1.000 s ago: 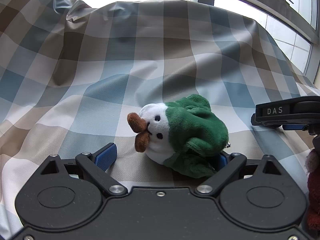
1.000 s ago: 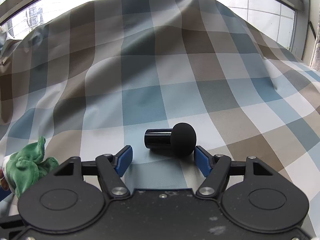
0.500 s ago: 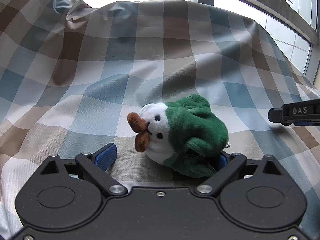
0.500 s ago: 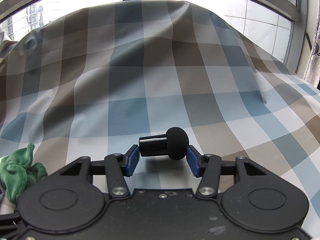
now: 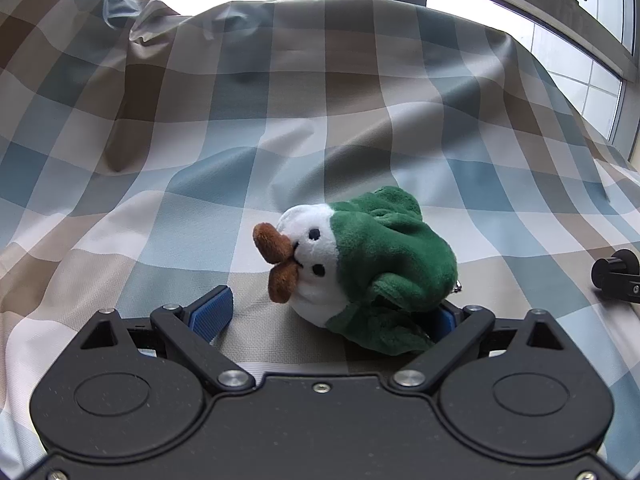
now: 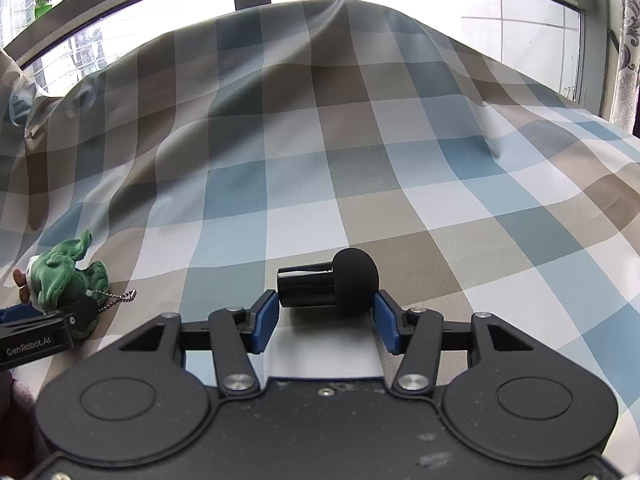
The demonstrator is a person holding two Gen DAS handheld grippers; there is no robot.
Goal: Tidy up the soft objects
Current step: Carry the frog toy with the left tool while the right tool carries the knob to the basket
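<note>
Between the blue pads of the right tool [image 6: 326, 322] lies a black cylinder with a rounded foam head [image 6: 329, 282], set crosswise; the jaws stand narrow, one pad at the cylinder's end and the other at the foam, so I judge it gripped, though whether it is clear of the checked cloth [image 6: 360, 168] I cannot tell. In the left wrist view, the left tool [image 5: 326, 314] stands wide. The green-and-white plush toy [image 5: 360, 268] lies on its side on the cloth between its pads: the green body hides the right pad, while the left pad stands apart from the brown feet. In the right wrist view the plush sits well off to the left, a small ball chain [image 6: 116, 298] trailing from it. Farther off the cloth rises in a draped hump toward the windows [image 6: 160, 8]; what it covers is not shown.

The step in hand looks like a paired pickup, the right side done and the left not yet closed. Next, the left tool should close gently around the plush's body, mind the chain, then lift; no container or goal spot is visible.
</note>
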